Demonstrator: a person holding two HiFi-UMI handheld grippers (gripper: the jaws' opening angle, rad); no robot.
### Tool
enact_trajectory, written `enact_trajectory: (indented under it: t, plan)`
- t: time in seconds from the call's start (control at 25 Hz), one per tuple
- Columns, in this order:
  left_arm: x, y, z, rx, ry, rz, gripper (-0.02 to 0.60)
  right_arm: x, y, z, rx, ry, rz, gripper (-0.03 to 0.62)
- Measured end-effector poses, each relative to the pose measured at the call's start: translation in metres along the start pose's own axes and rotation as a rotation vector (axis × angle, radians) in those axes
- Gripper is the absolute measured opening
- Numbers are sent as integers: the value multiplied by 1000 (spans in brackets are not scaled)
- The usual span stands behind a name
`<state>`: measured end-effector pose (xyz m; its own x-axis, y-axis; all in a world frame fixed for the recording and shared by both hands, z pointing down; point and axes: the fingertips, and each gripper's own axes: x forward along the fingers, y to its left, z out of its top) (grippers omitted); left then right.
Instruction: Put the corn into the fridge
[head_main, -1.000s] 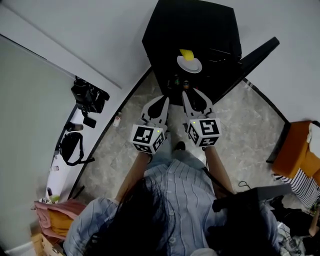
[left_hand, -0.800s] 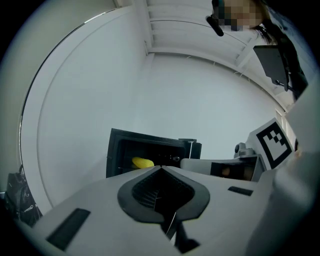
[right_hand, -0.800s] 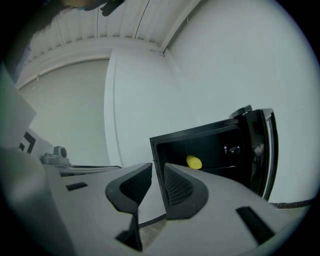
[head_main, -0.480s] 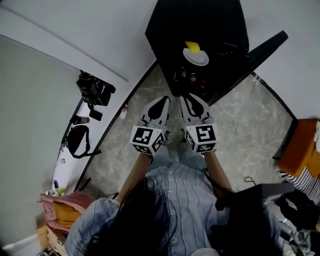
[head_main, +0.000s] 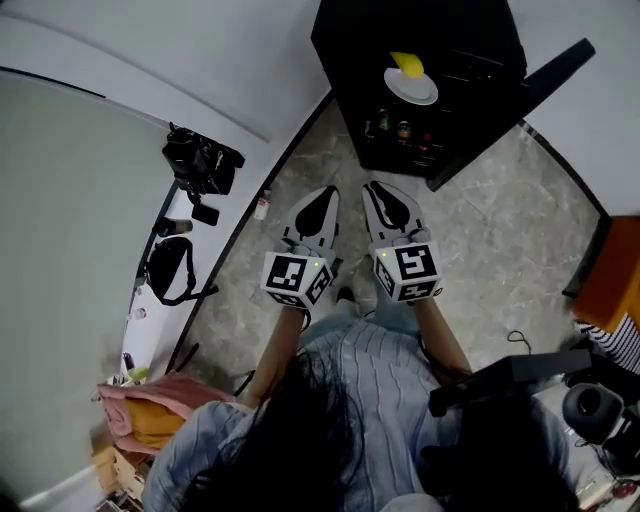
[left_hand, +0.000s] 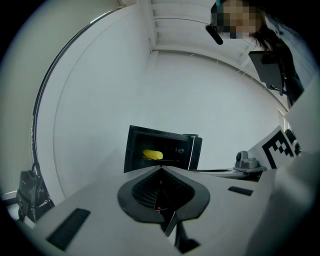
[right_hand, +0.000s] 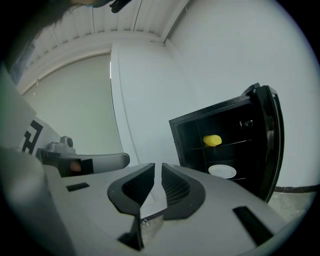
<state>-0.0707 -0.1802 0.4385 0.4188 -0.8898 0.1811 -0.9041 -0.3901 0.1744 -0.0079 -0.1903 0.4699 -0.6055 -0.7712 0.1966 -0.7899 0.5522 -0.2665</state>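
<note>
Two white two-jaw grippers are held out over the grey marbled floor, both pointed at the small black fridge. Far left, a heap of black camera gear is parked along the wall, with a pink cloth bunched up lower down. The left gripper is seen with its jaws pressed together and nothing caught between them (its own view makes that pretty clear). Just beside it, the right gripper is shown with its jaws closing, only a thin slit is left between the pads, and nothing is held there either. Both are positioned well apart from the fridge, whose black door is swung open to the right. The yellow corn is already sat on an inside shelf, and a round white plate is set on the shelf just below it.
</note>
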Motion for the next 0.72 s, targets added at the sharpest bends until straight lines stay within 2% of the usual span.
enact_trajectory:
  t: [0.16, 0.4, 0.72]
  plan:
    - [-28, 10, 0, -1, -9, -14, 7, -6, 26, -6, 0, -3, -16, 51]
    - [-69, 16, -4, -15, -14, -82, 6, -21, 62, -18, 16, -11, -59, 44]
    - [-103, -7, -12, -59, -28, -220, 8, -72, 101, -33, 8, -30, -150, 38]
